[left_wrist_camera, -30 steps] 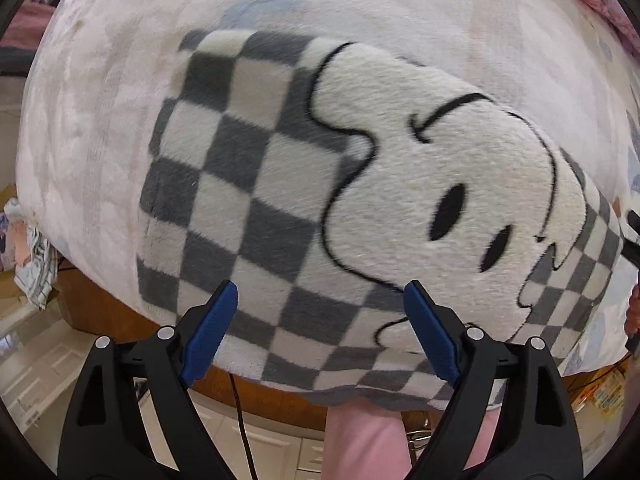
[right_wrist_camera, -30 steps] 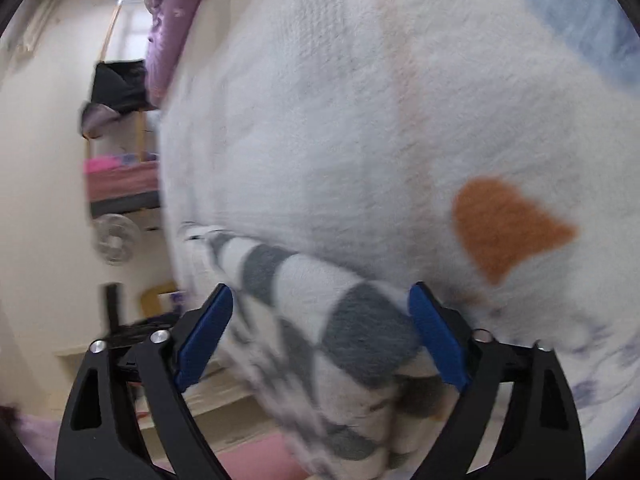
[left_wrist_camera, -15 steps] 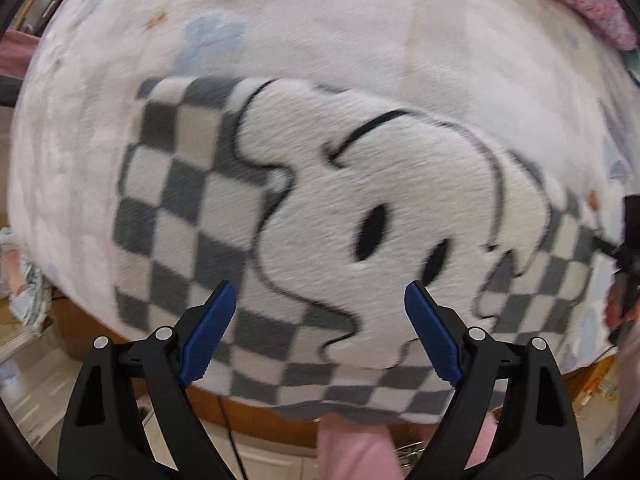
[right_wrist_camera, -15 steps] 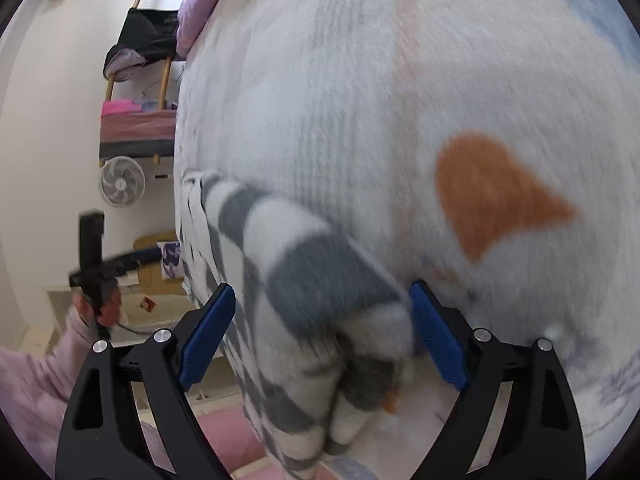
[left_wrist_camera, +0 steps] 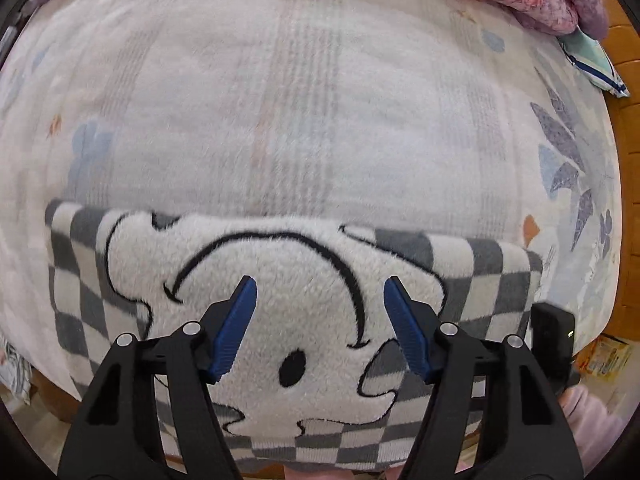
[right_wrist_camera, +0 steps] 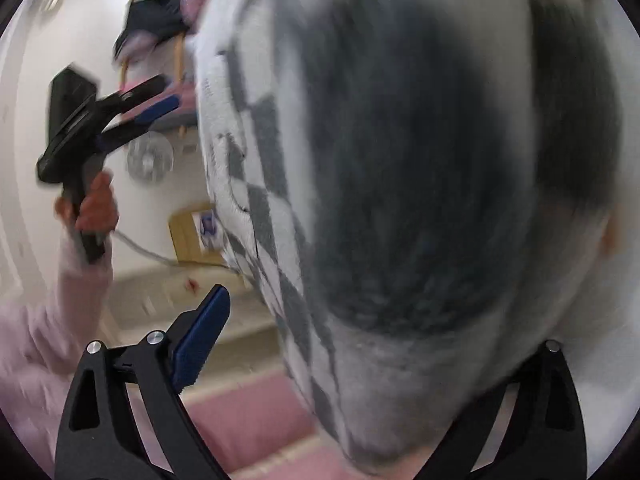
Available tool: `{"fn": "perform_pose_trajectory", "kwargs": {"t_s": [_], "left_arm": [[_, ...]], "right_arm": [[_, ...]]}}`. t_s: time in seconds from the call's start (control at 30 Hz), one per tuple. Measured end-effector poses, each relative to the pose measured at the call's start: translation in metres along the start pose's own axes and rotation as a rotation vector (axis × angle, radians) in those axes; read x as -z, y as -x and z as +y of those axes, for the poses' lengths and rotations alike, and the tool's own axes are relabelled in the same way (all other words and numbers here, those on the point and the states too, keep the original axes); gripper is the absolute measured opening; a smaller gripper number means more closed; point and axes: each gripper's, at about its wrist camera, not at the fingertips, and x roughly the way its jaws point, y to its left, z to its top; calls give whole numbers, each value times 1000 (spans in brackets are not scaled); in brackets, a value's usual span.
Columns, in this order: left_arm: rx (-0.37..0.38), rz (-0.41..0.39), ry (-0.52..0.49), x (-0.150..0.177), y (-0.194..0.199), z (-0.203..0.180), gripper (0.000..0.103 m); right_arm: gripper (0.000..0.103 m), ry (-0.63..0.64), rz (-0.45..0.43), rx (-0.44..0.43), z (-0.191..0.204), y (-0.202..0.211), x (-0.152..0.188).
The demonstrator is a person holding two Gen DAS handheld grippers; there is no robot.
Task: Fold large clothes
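A folded checkered fleece garment (left_wrist_camera: pixel 288 320) lies on a pale bedspread (left_wrist_camera: pixel 304 100), the left gripper (left_wrist_camera: pixel 318 300) wide open and empty above it, the right gripper (right_wrist_camera: pixel 380 340) spread around blurred fabric, grip unclear.

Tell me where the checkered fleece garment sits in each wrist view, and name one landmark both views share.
Left wrist: checkered fleece garment spans the lower half, lying folded on the bed.
Right wrist: it fills the centre and right, blurred and very close.
Shared landmark: the left gripper, also visible at upper left.

Soft, even daylight fills both fisheye views, edges bowed and darkened, the left sharp, the right smeared by motion blur.
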Motion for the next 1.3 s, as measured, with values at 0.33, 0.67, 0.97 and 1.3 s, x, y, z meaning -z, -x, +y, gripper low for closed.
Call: {"fn": "perform_pose_trajectory", "kwargs": {"t_s": [0.33, 0.67, 0.97, 1.3], "left_arm": [[-16, 99, 36, -13, -41, 29, 23], [4, 122, 112, -19, -67, 46, 25], [17, 135, 159, 53, -60, 47, 25], [43, 100, 133, 127, -63, 58, 25]], "right_arm": [[35, -228, -261, 138, 41, 12, 33], [35, -342, -266, 318, 62, -19, 30], [37, -340, -242, 417, 86, -35, 14], [41, -346, -233, 500, 101, -60, 0]]}}
